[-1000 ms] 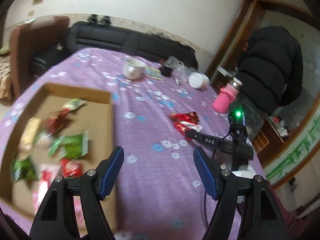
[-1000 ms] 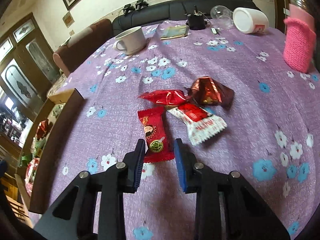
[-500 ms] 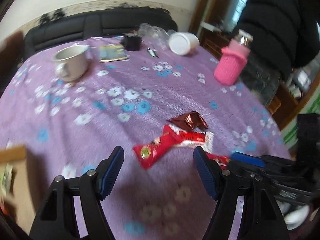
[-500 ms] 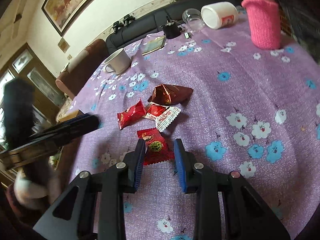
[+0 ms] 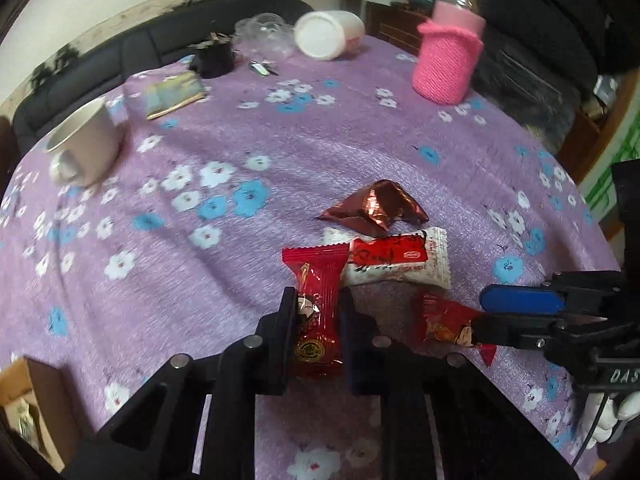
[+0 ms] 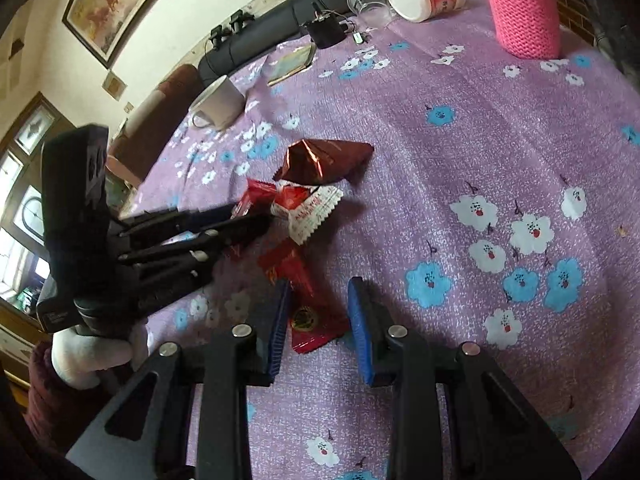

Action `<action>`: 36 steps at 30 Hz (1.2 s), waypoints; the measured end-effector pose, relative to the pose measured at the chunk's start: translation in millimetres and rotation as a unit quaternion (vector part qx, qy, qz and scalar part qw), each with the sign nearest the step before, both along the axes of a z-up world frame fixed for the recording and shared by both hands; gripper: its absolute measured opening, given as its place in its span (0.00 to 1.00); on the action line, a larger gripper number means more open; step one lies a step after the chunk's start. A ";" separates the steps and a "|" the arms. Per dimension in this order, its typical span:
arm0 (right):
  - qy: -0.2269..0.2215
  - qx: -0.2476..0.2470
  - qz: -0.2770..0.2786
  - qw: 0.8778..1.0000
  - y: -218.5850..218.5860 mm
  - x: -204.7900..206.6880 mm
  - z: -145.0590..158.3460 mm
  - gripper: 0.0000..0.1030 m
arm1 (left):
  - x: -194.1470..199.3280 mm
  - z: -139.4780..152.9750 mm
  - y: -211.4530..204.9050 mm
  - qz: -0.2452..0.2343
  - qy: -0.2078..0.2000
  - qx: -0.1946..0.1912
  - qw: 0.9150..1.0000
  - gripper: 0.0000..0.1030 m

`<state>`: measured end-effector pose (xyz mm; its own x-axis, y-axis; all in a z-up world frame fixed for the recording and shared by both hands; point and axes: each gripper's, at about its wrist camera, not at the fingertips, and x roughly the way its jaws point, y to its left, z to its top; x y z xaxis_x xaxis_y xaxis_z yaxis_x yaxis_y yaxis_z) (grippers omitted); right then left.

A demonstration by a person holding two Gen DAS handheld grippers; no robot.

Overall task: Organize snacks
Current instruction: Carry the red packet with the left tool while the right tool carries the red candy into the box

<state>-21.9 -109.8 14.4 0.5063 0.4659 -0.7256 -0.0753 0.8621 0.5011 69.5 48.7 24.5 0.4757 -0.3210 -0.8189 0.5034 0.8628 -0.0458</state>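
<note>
While left fingers (image 5: 316, 322) pinch one red candy (image 5: 318, 304), right fingers (image 6: 320, 320) loosely straddle another candy (image 6: 310, 312).

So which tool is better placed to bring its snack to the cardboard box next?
Left. The left tool is shut on a red packet, and the cardboard box lies on its side; the right tool has an unclear grip on the second red packet.

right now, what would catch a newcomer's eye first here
The left gripper is shut on a red candy packet near the table's front, while the right gripper straddles another red packet, open. Behind them lie a crumpled brown foil wrapper and a pink knitted bottle sleeve at the far right.
</note>
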 end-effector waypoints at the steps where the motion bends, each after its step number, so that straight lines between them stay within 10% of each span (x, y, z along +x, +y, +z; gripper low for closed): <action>1: -0.001 0.009 0.000 1.000 -0.9 1.0 -0.3 0.39 | -4.6 0.9 3.5 0.004 0.000 -0.002 1.000 0.18; 4: -0.021 0.023 0.010 0.999 5.4 1.9 2.9 0.61 | -16.9 6.5 15.1 0.019 0.001 -0.027 0.999 0.18; 9: -0.047 -0.031 0.048 0.997 36.2 1.3 3.4 0.61 | -38.9 19.6 33.4 0.037 -0.002 -0.068 0.997 0.18; 13: -0.053 -0.065 0.062 0.995 47.7 -3.3 1.7 0.23 | -61.4 30.1 49.2 0.051 -0.012 -0.091 0.995 0.18; 36: -0.062 -0.009 0.038 0.997 29.3 -15.9 5.4 0.21 | -151.6 53.3 140.1 0.144 -0.053 -0.231 0.961 0.18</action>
